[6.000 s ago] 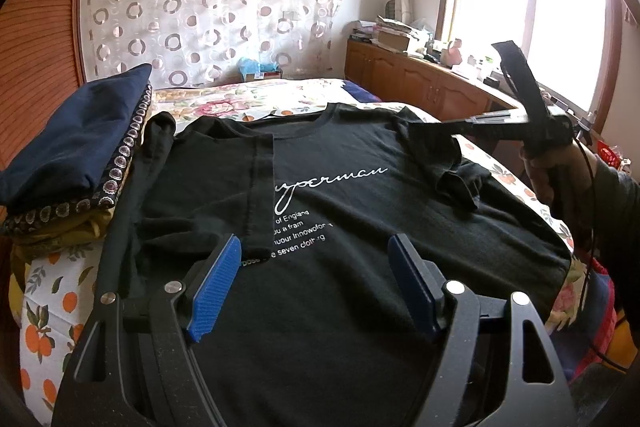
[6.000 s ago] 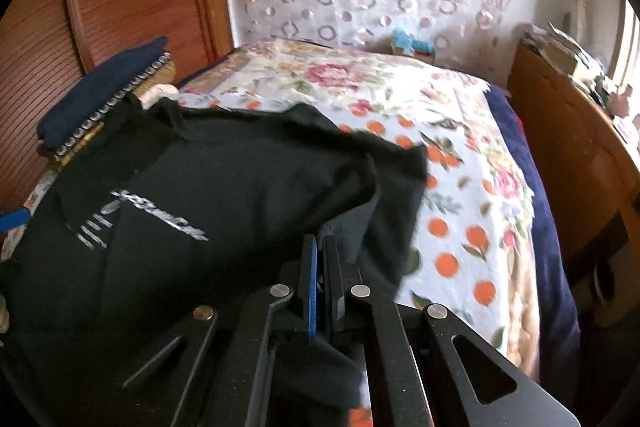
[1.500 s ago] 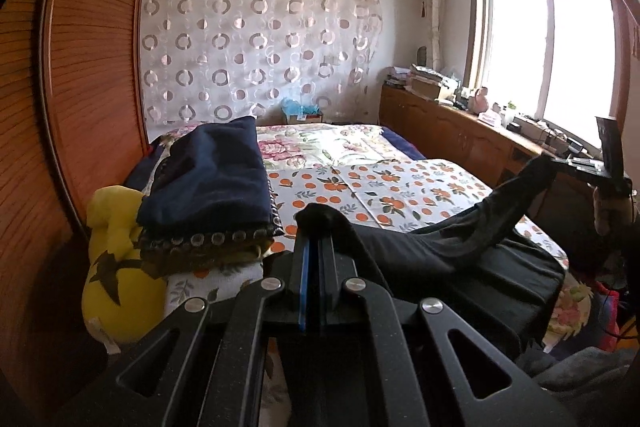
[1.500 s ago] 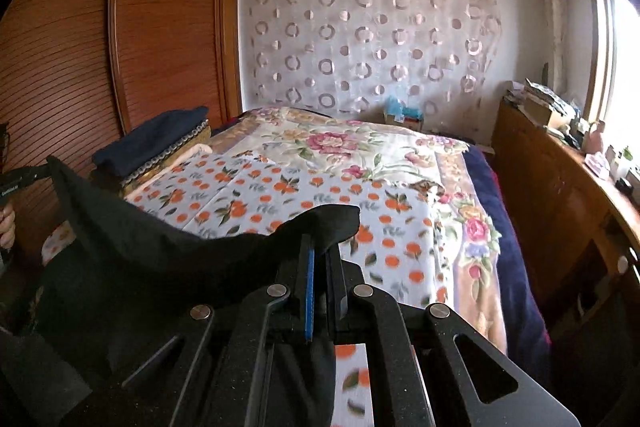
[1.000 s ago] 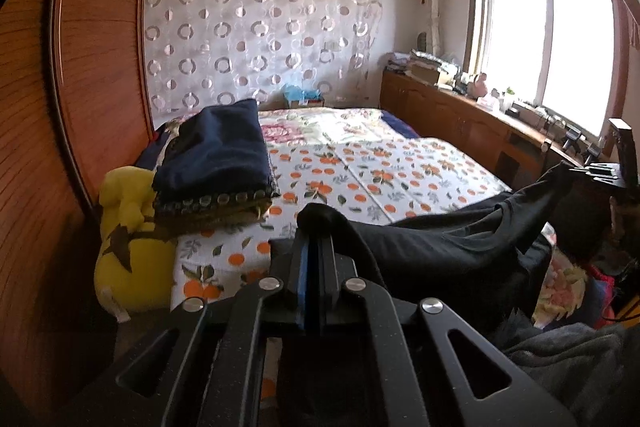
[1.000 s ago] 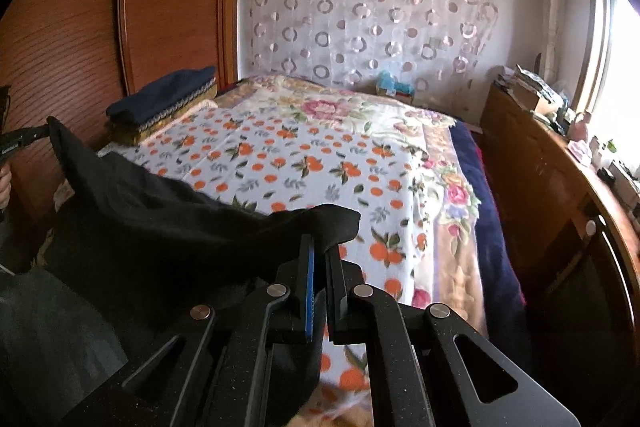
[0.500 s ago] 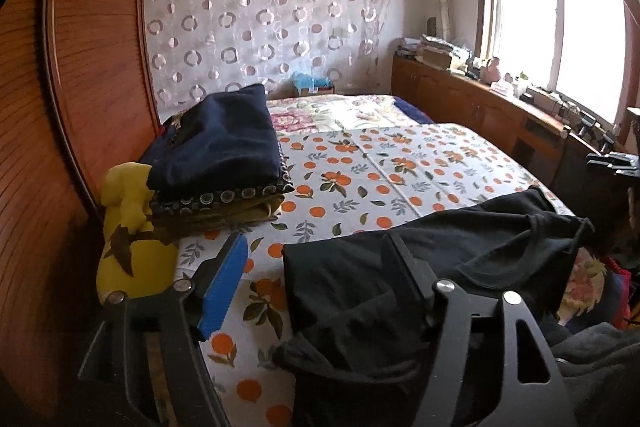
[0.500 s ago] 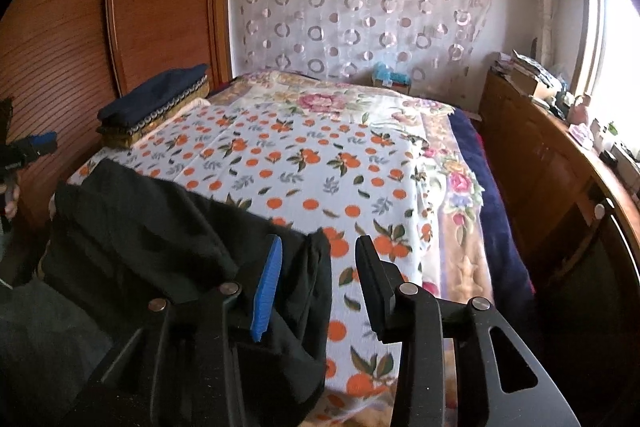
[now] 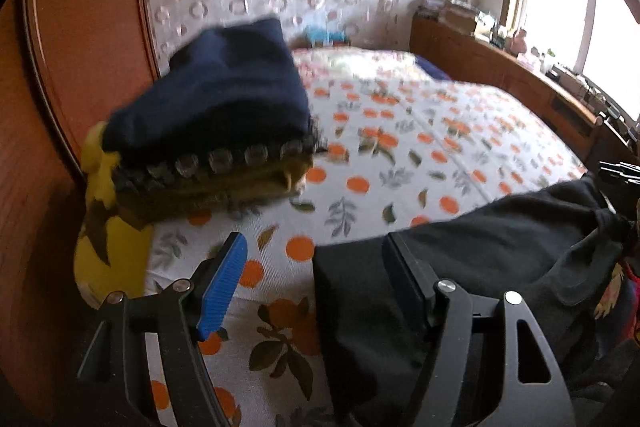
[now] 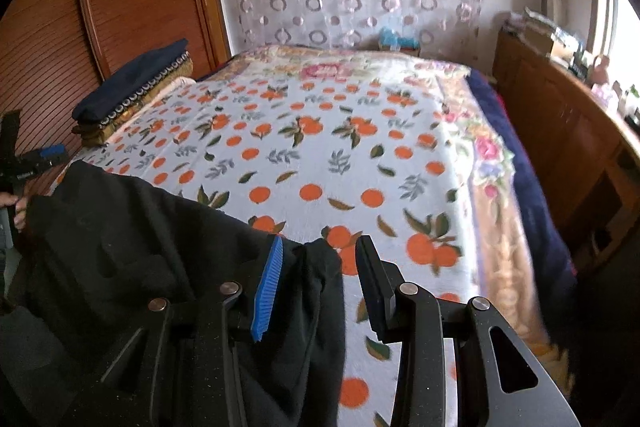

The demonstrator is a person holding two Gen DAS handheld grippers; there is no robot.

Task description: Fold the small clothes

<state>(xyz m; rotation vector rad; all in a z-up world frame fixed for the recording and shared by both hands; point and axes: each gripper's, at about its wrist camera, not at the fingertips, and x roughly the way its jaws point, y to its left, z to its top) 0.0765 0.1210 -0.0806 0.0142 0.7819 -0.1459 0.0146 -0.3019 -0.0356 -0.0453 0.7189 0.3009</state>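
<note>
The black shirt [image 10: 132, 251] lies folded along the near edge of the bed [image 10: 360, 155], part of it drooping over that edge. My main concern is slippage: I judge the overhanging portion could drag the fold off the mattress, or open it, if I nudge the cloth when regripping. A second risk is a shallow pinch that takes only the top layer, which would peel the fold apart on lifting.

The left gripper [image 9: 316, 267] hovers low over the shirt's left end, jaws spread wide and holding nothing; its right finger sits over the cloth, its blue-padded finger over bare bedspread. The right gripper [image 10: 318, 267] is likewise parted and empty, straddling the shirt's right corner. The stack of folded clothes [image 9: 212, 123] sits well apart, beside the yellow plush toy [image 9: 108, 247].
</note>
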